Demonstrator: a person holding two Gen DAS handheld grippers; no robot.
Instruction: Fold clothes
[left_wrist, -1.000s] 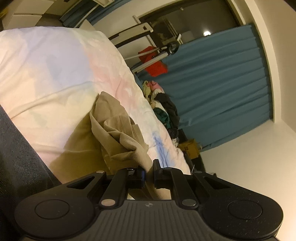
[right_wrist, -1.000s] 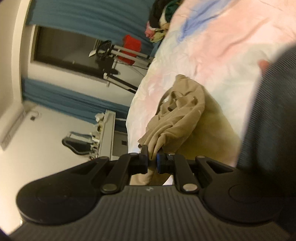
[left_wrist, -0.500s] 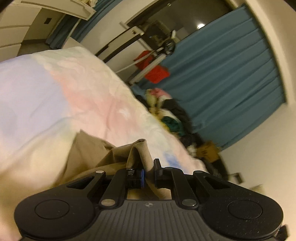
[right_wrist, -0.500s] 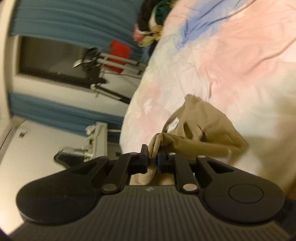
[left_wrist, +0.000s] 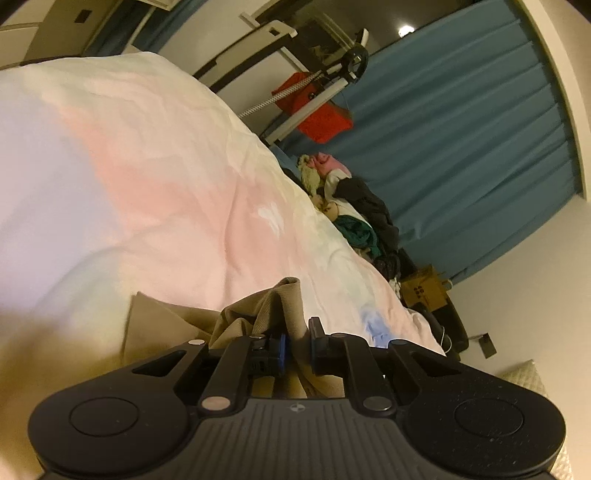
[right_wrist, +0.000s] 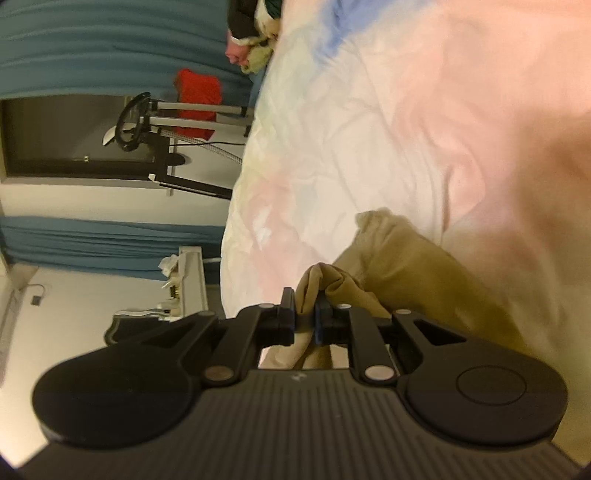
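While both cameras sat low over the bed, each gripper was pinching the same tan garment. Left gripper (left_wrist: 297, 341): jaws nearly together with a bunched fold of the tan garment (left_wrist: 266, 310) clamped between them, cloth rising as a ridge just past the fingertips at 12 o'clock. More of it spread flat toward 9 o'clock from the gripper, lying on the bedsheet (left_wrist: 166, 177). Right gripper (right_wrist: 306, 314): jaws pressed on a rolled edge of the tan garment (right_wrist: 399, 266), fabric humped up over the tips and trailing off toward 3 o'clock, where it got blurry and I couldn't tell where it ended.

Garment location: on the pastel bedsheet (right_wrist: 369, 129), near edge of the bed, right under both tools. Sheet was wrinkled, with pink, white and pale blue patches, and a stronger blue smear at 2 o'clock from the left gripper.

Background, left view: pile of clothes (left_wrist: 354, 214) at the far side of the bed, around 1 o'clock. Blue curtain (left_wrist: 461, 129) behind it. Red cloth (left_wrist: 317, 110) hung on a metal rack at 12 o'clock. Cardboard box (left_wrist: 424, 291) on the floor beyond the bed at 2 o'clock.

Right view was rotated roughly a quarter turn: same curtain (right_wrist: 92, 33) at 10 o'clock, red cloth (right_wrist: 199, 99) at 11 o'clock, clothes pile (right_wrist: 251, 33) at 12 o'clock. Right edge of that frame was motion-blurred.
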